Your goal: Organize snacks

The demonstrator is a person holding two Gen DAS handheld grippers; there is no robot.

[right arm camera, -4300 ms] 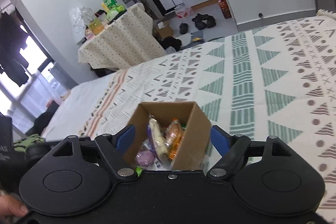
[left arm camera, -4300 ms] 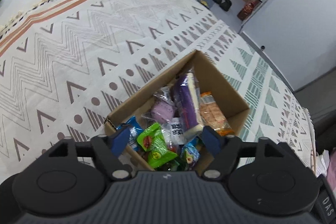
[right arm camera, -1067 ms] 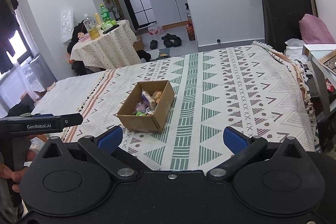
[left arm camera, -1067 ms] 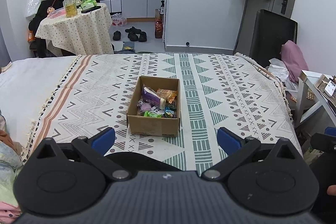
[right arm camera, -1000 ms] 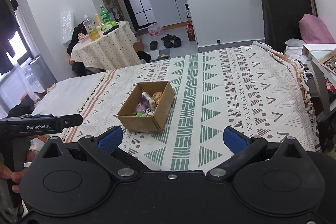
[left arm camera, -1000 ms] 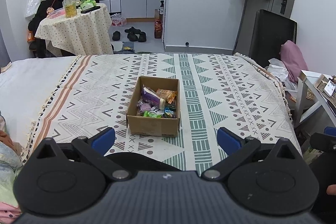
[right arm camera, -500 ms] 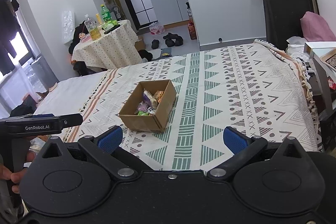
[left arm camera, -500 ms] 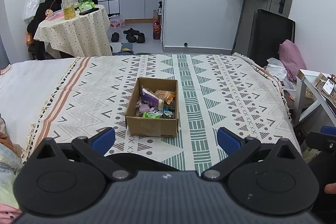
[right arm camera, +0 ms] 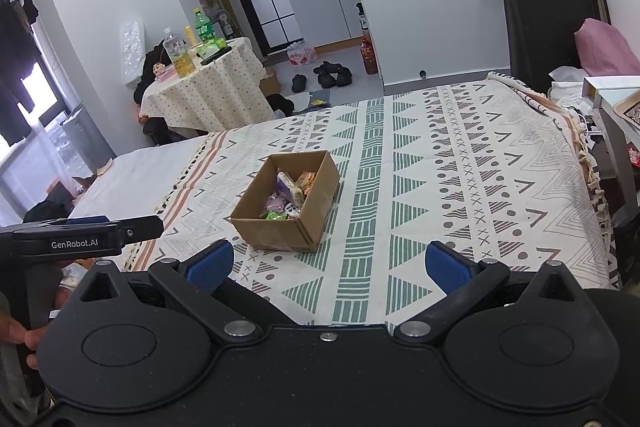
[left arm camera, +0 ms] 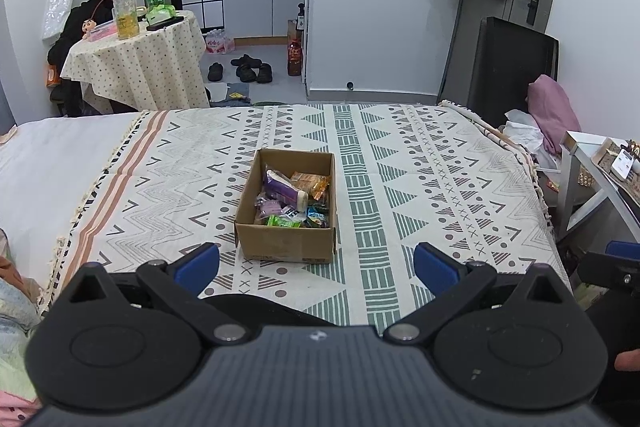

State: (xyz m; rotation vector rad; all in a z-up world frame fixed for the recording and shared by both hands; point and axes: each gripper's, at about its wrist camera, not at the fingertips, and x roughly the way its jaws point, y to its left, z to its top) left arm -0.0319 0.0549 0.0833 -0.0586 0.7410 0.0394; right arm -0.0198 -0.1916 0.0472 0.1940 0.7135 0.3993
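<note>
on the bed (left arm camera: 400,163), mid-blanket, one box (left arm camera: 286,243) sits alone with the snacks (left arm camera: 294,201) heaped inside it. both tongs hang back near the foot of the bed, well apart from the box. left gripper (left arm camera: 316,265): jaws spread wide, nothing between them. right gripper (right arm camera: 326,265): same story, wide and empty. that reads to me like a stand-off, nothing left loose on the blanket to fetch. count: one box, two grippers, and the packets. i make out a purple one, an orange one, a green one, a blue one and a pink one, though they overlap too much for a sure total. off by the far wall, one table (left arm camera: 140,67) carries two bottles.
</note>
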